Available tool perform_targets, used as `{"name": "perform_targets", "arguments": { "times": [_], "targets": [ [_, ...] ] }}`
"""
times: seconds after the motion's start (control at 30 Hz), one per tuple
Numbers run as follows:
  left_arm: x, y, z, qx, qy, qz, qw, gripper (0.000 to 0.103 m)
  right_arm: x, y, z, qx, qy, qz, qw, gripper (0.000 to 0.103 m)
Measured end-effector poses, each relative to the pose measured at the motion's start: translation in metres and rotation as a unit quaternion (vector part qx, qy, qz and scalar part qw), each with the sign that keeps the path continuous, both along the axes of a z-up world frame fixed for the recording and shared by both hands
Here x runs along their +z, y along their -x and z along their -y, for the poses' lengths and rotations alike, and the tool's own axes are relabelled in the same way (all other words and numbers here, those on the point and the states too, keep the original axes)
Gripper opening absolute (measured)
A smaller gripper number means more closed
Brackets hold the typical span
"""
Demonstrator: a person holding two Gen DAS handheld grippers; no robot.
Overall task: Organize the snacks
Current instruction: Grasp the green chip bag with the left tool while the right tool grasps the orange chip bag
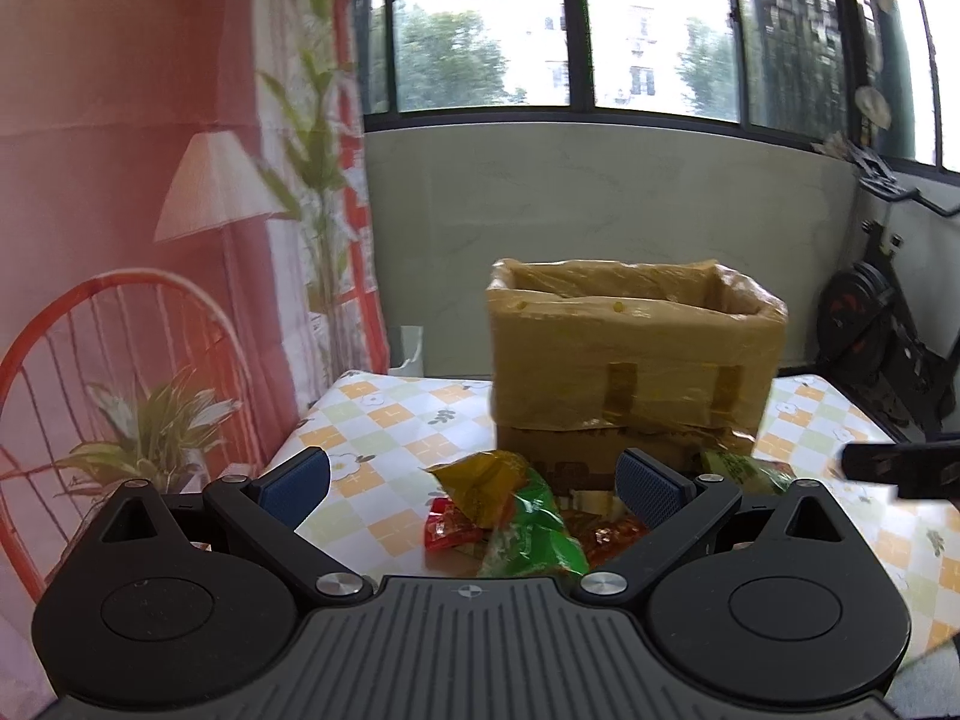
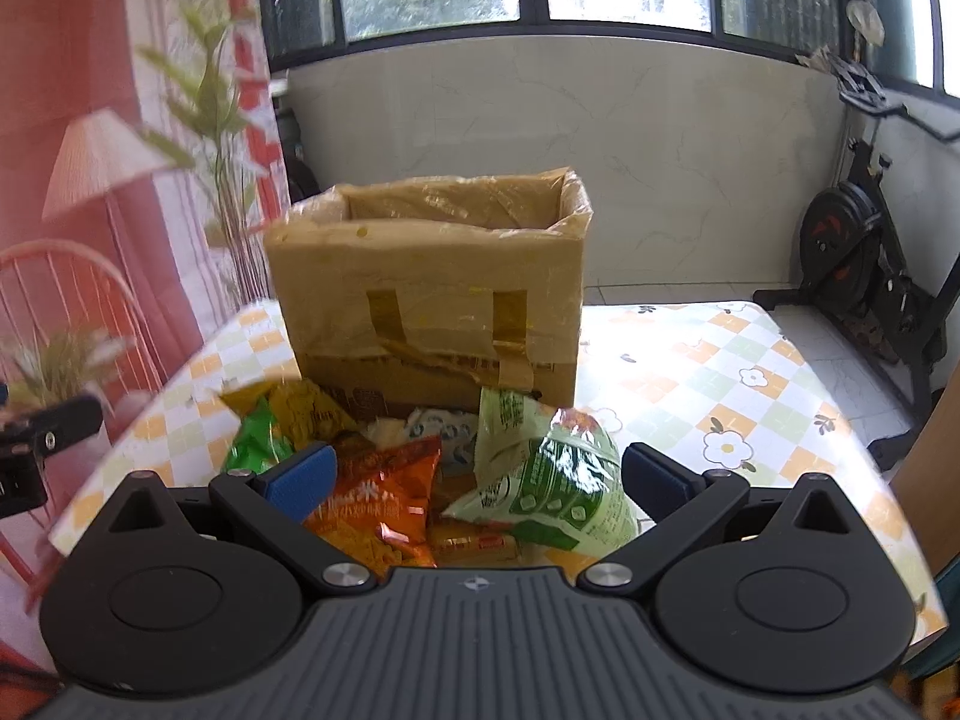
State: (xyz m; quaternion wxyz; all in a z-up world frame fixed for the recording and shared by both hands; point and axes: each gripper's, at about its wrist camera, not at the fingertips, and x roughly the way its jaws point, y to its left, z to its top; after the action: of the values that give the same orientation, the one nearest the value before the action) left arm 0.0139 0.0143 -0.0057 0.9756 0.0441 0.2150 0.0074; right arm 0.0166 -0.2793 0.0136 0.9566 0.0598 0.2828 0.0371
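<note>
Snack packets [image 2: 456, 474] heaped against the cardboard box [image 2: 432, 276] front; bare checkered tablecloth [image 2: 750, 372] right of box. My left gripper [image 1: 474, 480] and right gripper [image 2: 474, 477] both spread wide, gripping nothing, over the heap.

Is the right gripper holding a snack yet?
No: the right gripper is open, its jaws spread wide above the snack pile in front of the box, gripping nothing.

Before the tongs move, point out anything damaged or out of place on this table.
The cardboard box is worn: its front is torn along the lower edge, patched with tape strips and wrapped in crinkled plastic. The snack packets lie in a loose heap against its front, none visibly inside it. Both tongs are open.
</note>
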Motion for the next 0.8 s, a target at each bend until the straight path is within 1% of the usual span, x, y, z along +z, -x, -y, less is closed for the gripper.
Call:
{"name": "perform_targets", "arguments": {
  "times": [0.1, 0.17, 0.23, 0.3, 0.4, 0.5, 0.6, 0.67, 0.8],
  "targets": [
    [-0.002, -0.008, -0.005, 0.01, -0.005, 0.004, 0.9999, 0.102, -0.001, -0.004, 0.013, -0.012, -0.025, 0.022, 0.999, 0.103],
    [-0.007, -0.013, -0.006, 0.013, -0.015, 0.007, 0.9998, 0.102, -0.005, -0.006, 0.016, -0.006, -0.015, 0.046, 0.999, 0.103],
    [-0.012, -0.019, -0.009, 0.016, -0.02, -0.001, 0.9997, 0.102, -0.011, -0.011, 0.013, 0.007, 0.002, 0.053, 0.999, 0.103],
    [-0.018, -0.026, -0.013, 0.017, -0.016, -0.012, 0.9997, 0.101, -0.017, -0.02, 0.007, 0.022, 0.011, 0.04, 0.999, 0.103],
    [-0.027, -0.035, -0.018, 0.017, -0.009, -0.026, 0.9995, 0.095, -0.029, -0.035, -0.004, 0.052, 0.006, 0.017, 0.998, 0.103],
    [-0.037, -0.041, -0.019, 0.015, -0.016, -0.038, 0.999, 0.093, -0.045, -0.051, -0.018, 0.086, 0.003, -0.022, 0.996, 0.103],
    [-0.045, -0.047, -0.02, 0.005, -0.02, -0.051, 0.9985, 0.091, -0.059, -0.063, -0.028, 0.107, -0.006, -0.04, 0.993, 0.103],
    [-0.048, -0.051, -0.02, -0.008, -0.011, -0.059, 0.9982, 0.091, -0.068, -0.07, -0.034, 0.12, 0.002, -0.05, 0.992, 0.099],
    [-0.053, -0.056, -0.017, -0.027, -0.001, -0.059, 0.9979, 0.091, -0.083, -0.083, -0.048, 0.141, 0.025, -0.066, 0.988, 0.091]
  ]
}}
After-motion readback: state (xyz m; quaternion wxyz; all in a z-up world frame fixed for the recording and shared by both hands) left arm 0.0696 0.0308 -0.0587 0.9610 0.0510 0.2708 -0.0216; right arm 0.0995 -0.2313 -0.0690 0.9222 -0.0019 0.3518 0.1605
